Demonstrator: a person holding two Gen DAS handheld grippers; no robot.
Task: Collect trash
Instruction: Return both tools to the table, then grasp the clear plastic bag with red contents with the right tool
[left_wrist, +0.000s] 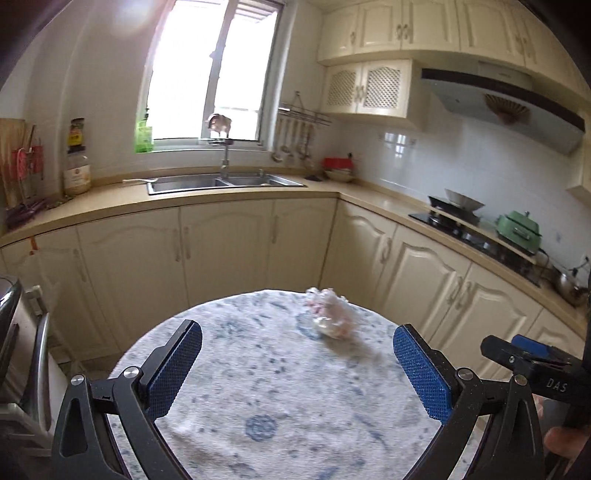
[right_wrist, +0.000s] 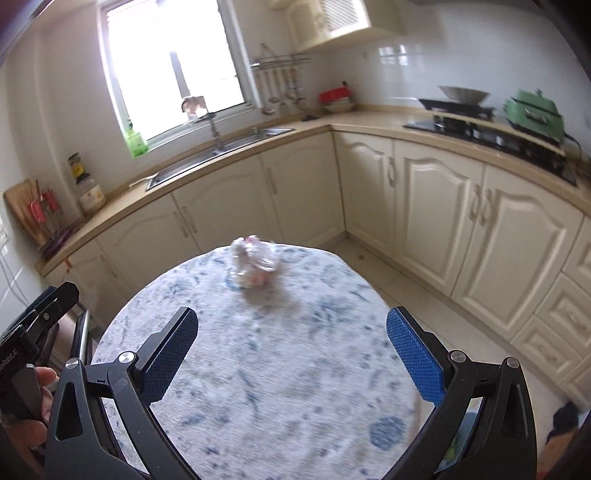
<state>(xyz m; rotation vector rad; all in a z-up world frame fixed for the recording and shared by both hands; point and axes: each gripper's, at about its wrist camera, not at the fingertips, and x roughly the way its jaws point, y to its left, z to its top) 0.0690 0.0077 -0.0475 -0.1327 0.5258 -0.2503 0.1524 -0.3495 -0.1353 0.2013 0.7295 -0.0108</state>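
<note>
Left wrist view shows the left claw (left_wrist: 297, 363) spread wide and holding nothing, hanging above a round counter (left_wrist: 258, 406) draped in a white cloth with blue print. The crumpled trash (left_wrist: 332, 314), a wad of clear plastic and pinkish paper, sits near the counter's far edge, ahead of the claw and a little toward its right finger. From the right wrist view the right claw (right_wrist: 291, 356) is likewise released and empty, with the same wad (right_wrist: 255, 264) further ahead and toward its left finger.

Both claws face one small, light piece. If they go in together they could knock fingers or nudge it over the far rim. A low sweep might also snag the loose cloth and drag it. The springy plastic may slip out of a shallow pinch.

Readable writing is scarce: "DAS" on the right claw's body in the left wrist view. A jar (left_wrist: 77, 168) by the window has a label too blurred to read.
</note>
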